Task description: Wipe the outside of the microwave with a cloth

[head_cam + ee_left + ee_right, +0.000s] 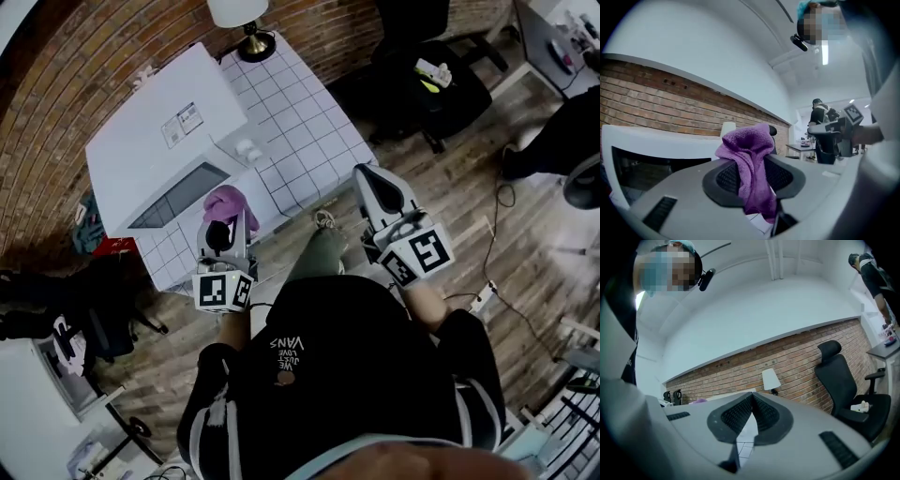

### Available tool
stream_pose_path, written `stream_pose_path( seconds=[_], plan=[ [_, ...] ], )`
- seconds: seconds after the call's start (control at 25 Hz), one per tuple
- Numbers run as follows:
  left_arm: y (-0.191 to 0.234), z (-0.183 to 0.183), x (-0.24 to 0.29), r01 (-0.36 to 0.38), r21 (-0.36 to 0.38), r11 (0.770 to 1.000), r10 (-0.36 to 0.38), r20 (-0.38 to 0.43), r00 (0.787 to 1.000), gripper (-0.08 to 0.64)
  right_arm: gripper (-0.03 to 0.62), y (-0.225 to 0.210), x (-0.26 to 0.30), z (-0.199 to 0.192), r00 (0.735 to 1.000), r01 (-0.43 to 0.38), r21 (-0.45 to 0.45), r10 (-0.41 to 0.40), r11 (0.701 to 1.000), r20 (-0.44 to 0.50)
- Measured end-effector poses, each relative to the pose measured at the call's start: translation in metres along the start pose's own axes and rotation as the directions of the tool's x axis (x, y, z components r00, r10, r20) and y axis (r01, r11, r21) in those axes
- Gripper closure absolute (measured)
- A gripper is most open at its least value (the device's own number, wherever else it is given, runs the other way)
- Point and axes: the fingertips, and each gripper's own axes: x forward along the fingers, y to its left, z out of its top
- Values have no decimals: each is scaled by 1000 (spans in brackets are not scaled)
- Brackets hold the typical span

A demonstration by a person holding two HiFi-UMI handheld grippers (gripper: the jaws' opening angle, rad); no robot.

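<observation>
The white microwave [159, 141] is set at the left of the white tiled tabletop [300, 131], its back towards the brick wall [56, 103]. Its dark door window is turned to the near left. A label [183, 124] is stuck on its top panel, but the print on it is too small to be read.

The purple cloth [225, 203] is pinched between the jaws of the left tool [230, 223] and is bunched above them. It is held just beside the microwave's near right corner, close to the near edge of the tabletop. In the left gripper view the cloth [750, 159] is seen draped down between the jaw pads, with the microwave [661, 147] at the left.

The right tool [367, 173] is held with its jaws pressed together and nothing between them. Its tip is just off the tabletop's right edge, above the wooden floor [469, 197].

A wide stretch of tiles is seen to the right of the microwave, bounded at the far end by a lamp [242, 19]. A black office chair [431, 75] stands further right, well apart from the tabletop. A cable [506, 300] is trailed across the floor.

"VANS" can be read on the person's black shirt [286, 352].
</observation>
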Motion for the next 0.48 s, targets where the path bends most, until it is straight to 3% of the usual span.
stream_pose_path(
  seconds=[0.2, 0.48],
  plan=[
    [-35, -7, 67, 57, -28, 998, -56, 4, 998, 426, 595, -47, 17, 0, 1000, -2, -10, 2, 1000, -25],
    [-60, 4, 146, 17, -61, 998, -16, 26, 1000, 426, 595, -105, 59, 24, 994, -89, -4, 89, 996, -59]
  ],
)
